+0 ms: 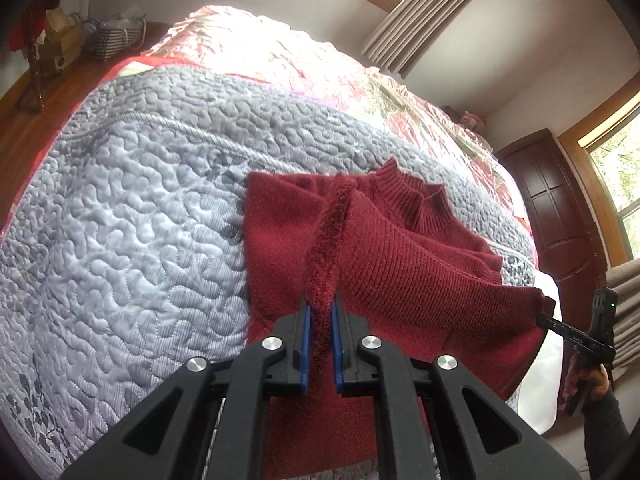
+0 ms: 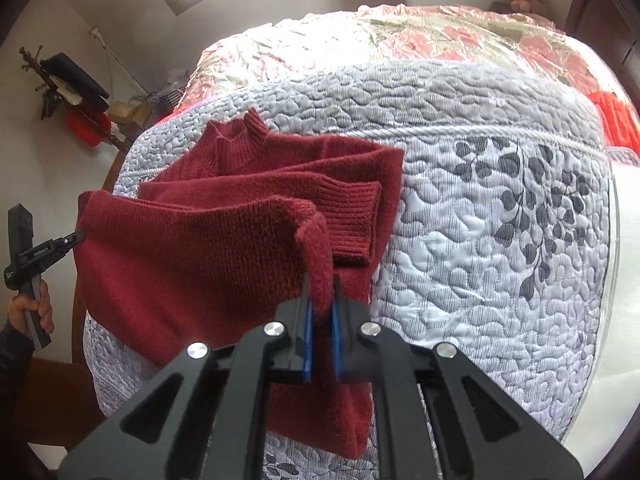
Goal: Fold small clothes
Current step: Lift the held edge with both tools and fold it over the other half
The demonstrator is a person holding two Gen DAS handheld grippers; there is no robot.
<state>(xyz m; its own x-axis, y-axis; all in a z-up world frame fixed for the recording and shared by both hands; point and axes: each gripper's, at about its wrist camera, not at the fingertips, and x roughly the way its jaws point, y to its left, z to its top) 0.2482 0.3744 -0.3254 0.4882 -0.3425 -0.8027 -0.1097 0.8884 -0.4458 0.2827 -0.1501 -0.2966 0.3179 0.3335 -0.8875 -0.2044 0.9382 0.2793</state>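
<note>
A dark red knit sweater (image 1: 400, 264) lies on a grey quilted bedspread (image 1: 132, 216), collar away from me and both sleeves folded across its front. My left gripper (image 1: 321, 304) is shut on a corner of its lower hem, lifted off the bed. In the right wrist view my right gripper (image 2: 321, 292) is shut on the other hem corner of the sweater (image 2: 208, 248). The hem is stretched between both grippers and raised over the body. Each view shows the other gripper at its edge: the right gripper (image 1: 548, 318) and the left gripper (image 2: 78, 236), each held by a hand.
The bedspread (image 2: 480, 208) covers the near half of the bed; a pink floral cover (image 1: 304, 68) lies beyond it. Wooden floor, a basket (image 1: 112, 36) and boxes sit at far left. A dark wooden cabinet (image 1: 560, 192) and curtained windows stand at right.
</note>
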